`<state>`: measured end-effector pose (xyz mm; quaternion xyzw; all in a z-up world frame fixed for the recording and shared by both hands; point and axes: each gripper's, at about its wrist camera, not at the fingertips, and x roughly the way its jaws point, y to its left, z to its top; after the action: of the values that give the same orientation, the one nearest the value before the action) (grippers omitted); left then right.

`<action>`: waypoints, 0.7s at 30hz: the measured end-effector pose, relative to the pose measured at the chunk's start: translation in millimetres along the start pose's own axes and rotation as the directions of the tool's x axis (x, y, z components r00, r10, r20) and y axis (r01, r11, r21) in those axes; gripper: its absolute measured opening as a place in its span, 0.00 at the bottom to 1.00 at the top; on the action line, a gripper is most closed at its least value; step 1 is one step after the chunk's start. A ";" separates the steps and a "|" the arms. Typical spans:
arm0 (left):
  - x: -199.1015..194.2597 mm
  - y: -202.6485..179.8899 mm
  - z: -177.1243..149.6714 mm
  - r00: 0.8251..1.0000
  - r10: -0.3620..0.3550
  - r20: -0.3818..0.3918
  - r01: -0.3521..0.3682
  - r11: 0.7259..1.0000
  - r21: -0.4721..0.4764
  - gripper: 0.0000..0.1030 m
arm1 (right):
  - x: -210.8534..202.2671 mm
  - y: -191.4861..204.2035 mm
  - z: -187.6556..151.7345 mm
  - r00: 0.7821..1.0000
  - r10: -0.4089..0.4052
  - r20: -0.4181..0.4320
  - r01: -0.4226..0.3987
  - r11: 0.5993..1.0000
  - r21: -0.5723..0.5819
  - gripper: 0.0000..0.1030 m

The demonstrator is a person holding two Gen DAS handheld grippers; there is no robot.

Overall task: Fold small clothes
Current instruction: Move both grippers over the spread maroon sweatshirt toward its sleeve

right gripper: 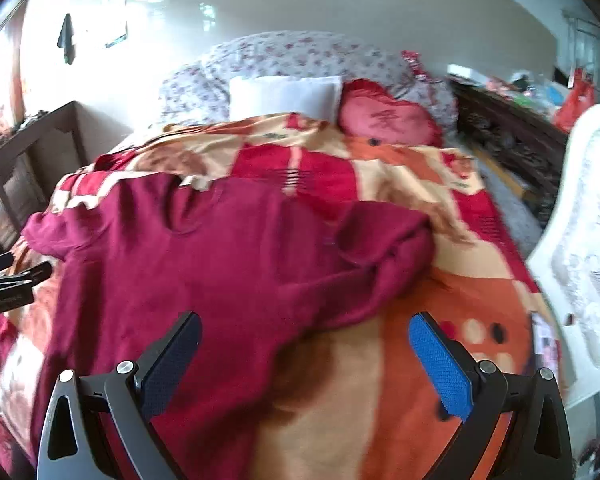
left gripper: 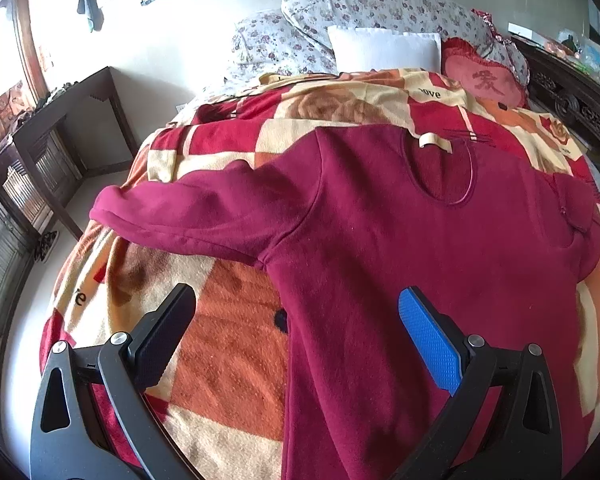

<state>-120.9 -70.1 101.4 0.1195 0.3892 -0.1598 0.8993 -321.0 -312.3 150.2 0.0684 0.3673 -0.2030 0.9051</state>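
A dark red long-sleeved sweatshirt lies flat on a patterned blanket, neck toward the pillows. Its left sleeve stretches out to the left; the right sleeve is bunched up and folded inward. My left gripper hovers open above the shirt's left side seam, holding nothing. My right gripper is open over the shirt's lower right edge and the blanket, empty. The left gripper also shows at the left edge of the right wrist view.
Floral pillows, a white pillow and a red heart cushion lie at the head of the bed. A dark wooden table stands left of the bed. A carved dark headboard and a white chair stand at the right.
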 end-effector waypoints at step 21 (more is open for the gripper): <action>20.2 15.6 5.0 0.998 -0.037 -0.044 0.034 0.998 -0.060 0.99 | 52.4 90.3 26.1 0.985 0.166 -0.043 -0.165 0.985 0.042 1.00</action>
<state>-98.6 -61.4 91.2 0.0897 0.4162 -0.1614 0.8903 -232.7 -254.0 130.4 0.1205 0.3773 -0.1325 0.9086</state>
